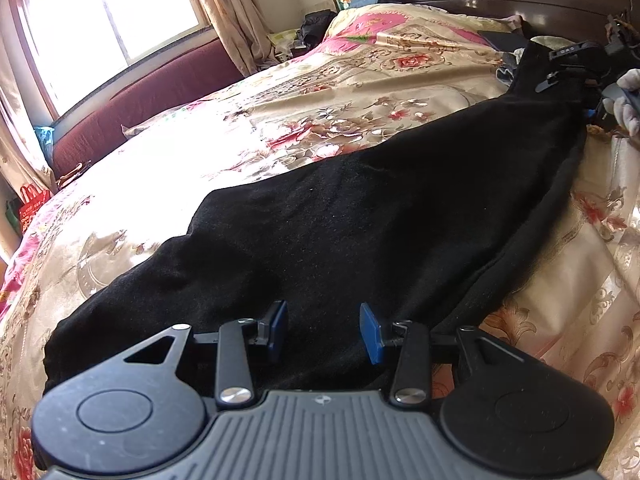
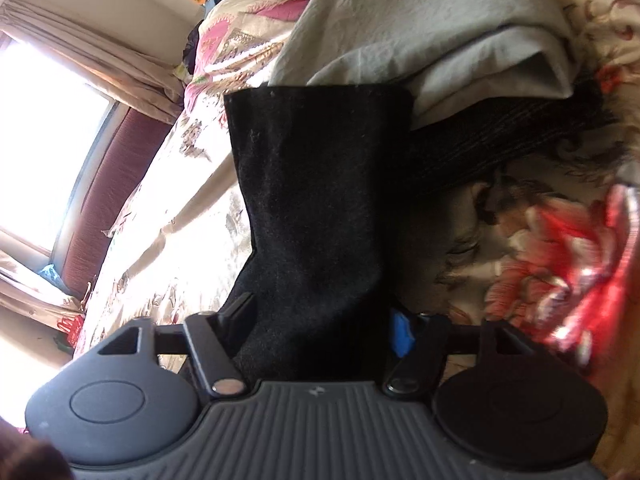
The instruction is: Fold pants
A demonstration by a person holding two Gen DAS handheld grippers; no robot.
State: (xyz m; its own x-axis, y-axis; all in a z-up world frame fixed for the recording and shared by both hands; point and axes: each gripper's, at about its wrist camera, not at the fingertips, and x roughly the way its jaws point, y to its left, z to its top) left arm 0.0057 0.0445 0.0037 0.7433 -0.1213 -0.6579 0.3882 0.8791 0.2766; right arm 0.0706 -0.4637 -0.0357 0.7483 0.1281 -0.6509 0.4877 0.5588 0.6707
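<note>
The black pants [image 1: 340,216] lie flat on the flowery bedspread [image 1: 328,92], stretched out long. From the left gripper [image 1: 324,332], the pants run straight ahead and off to the right, all the way to the far end where the right gripper [image 1: 576,68] is. So the long way of the pants goes from one gripper to the other, and each one has its own end.

The left gripper sits low over the near, wide end of the pants. Its blue pads [image 1: 370,334] stand partly apart, with black cloth lying below and between them. The pads do not seem to press on the cloth, so it is holding nothing.

In the right wrist view, the right gripper [image 2: 320,332] stands wide. A narrow leg end of the pants [image 2: 316,200] goes up between its fingers and ends in a straight hem just ahead. The cloth fills most of the gap, but the pads do not look to be squeezing it. A grey cloth [image 2: 420,32] and a dark striped one [image 2: 508,136] lie just past the hem and to the right.

The fold looks not done yet, since the pants are at full length. I think the next move is to bring one end over to the other along that long line.
</note>
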